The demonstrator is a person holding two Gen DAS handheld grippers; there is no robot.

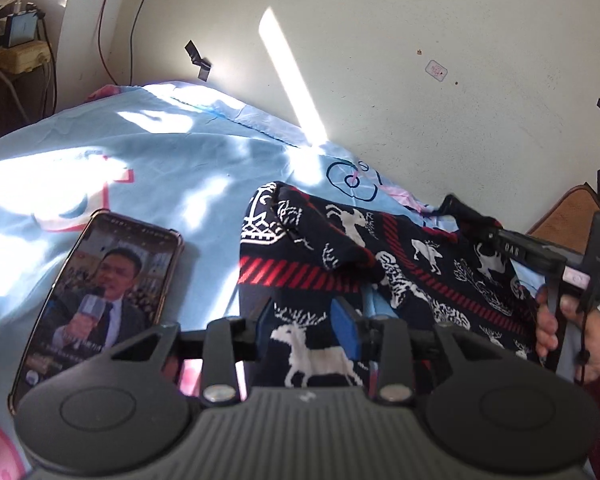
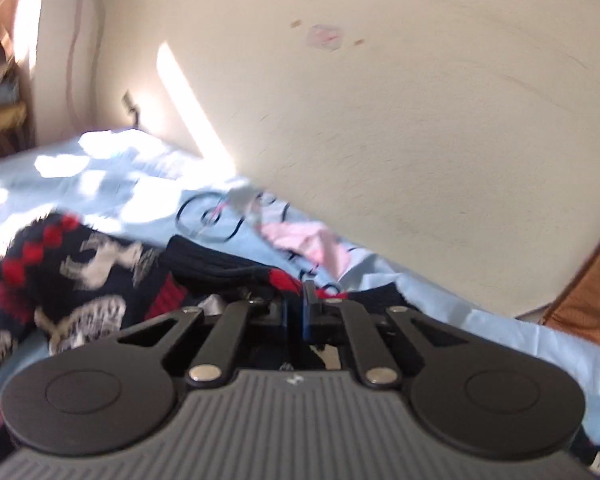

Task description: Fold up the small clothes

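A navy knit sweater (image 1: 420, 256) with white reindeer and red stripes lies crumpled on a light blue bedsheet (image 1: 160, 168). My left gripper (image 1: 307, 324) is low over the sweater's near edge. Its blue pads stand apart, and a white reindeer shows between them without being pinched. A person's hand (image 1: 580, 340) holds my right gripper (image 1: 485, 233) at the sweater's far right edge. In the blurred right wrist view the sweater (image 2: 100, 272) bunches at the right gripper (image 2: 296, 312), whose pads are shut on the navy and red edge.
A phone (image 1: 100, 300) playing a video lies on the sheet, left of the sweater. A cream wall (image 1: 420, 60) runs close behind the bed. A brown woven surface (image 1: 572, 216) is at the far right. Cables (image 1: 104, 40) and boxes sit in the back left corner.
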